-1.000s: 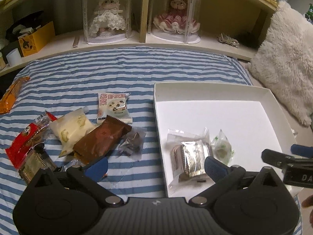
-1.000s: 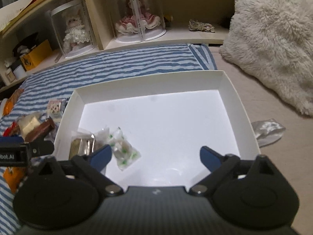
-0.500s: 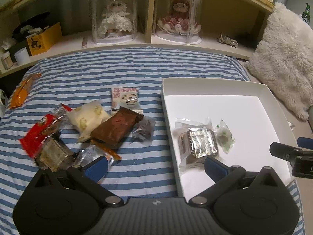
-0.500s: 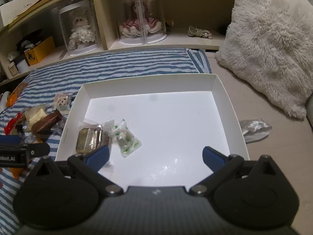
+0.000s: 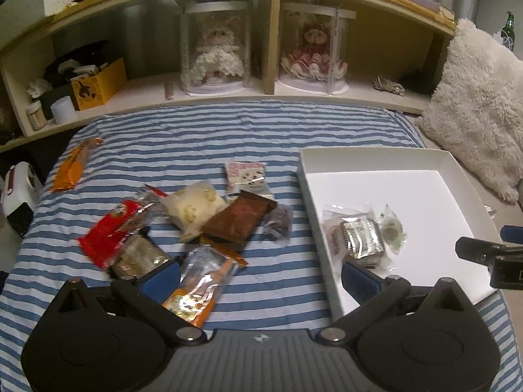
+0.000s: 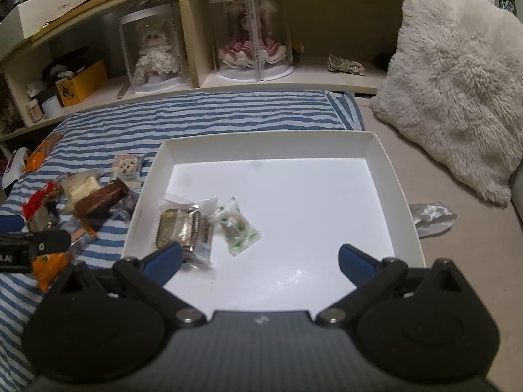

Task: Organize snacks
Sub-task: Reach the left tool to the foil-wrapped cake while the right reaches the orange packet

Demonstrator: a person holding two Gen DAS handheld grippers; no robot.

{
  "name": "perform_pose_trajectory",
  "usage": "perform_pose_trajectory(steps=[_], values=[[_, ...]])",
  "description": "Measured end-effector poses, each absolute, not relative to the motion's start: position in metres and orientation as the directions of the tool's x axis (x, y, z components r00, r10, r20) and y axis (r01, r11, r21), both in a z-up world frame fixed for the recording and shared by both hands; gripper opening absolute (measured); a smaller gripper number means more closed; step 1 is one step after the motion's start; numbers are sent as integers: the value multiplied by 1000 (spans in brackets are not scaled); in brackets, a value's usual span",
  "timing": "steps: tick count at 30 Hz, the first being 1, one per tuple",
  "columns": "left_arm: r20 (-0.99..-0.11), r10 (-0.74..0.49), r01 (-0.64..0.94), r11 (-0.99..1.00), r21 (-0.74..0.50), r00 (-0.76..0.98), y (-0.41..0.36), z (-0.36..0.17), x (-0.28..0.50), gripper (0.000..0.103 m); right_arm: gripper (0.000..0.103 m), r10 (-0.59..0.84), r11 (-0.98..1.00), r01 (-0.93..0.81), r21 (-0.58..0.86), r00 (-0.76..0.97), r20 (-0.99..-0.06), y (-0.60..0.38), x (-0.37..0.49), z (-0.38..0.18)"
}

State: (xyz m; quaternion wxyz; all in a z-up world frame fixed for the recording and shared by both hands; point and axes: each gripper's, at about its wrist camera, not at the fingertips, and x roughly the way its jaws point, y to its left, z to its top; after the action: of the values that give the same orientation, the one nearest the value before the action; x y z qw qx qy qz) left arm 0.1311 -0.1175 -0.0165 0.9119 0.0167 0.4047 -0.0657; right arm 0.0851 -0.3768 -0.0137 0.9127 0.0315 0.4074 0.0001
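Both grippers hang low over the near edge of the striped bedspread (image 5: 228,130), each pointing forward toward the shelf behind it. The left gripper (image 5: 258,277) has its fingers spread wide, holding nothing; its left blue fingertip (image 5: 160,277) sits just beside an orange-and-silver packet (image 5: 199,281), though whether it touches the wrapper is hard to tell from here. The right gripper (image 6: 260,258) is likewise spread wide and empty, levelled over the near edge of the white tray (image 6: 385,163).

The tray lies on the right side of the bedspread. Near its left wall rest a foil-wrapped snack in clear plastic (image 6: 184,228) and, just beside it, a small green-printed sweet (image 6: 237,228). The rest of the snacks lie heaped on the bedspread left of the tray: a brown packet (image 5: 240,220), a pale yellow packet (image 5: 193,209), a red packet (image 5: 112,230), a small cookie packet (image 5: 246,176) and a dark sweet in clear wrap (image 5: 278,225). An orange packet (image 5: 73,168) lies well apart, at the far left edge.
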Motion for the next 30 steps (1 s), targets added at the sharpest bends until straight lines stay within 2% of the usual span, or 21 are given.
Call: perform_pose_trajectory(steps=[14, 20, 30], values=[[-713, -68, 78, 997, -19, 698, -48, -8, 115, 103, 102, 96, 995, -59, 76, 700, -708, -336, 82, -10], [-723, -25, 46, 999, 9, 691, -18, -12, 116, 103, 102, 150, 988, -134, 78, 698, -700, -303, 82, -15], [-694, -27, 51, 999, 15, 720, 8, -27, 123, 103, 102, 265, 961, -244, 130, 683, -681, -243, 80, -31]])
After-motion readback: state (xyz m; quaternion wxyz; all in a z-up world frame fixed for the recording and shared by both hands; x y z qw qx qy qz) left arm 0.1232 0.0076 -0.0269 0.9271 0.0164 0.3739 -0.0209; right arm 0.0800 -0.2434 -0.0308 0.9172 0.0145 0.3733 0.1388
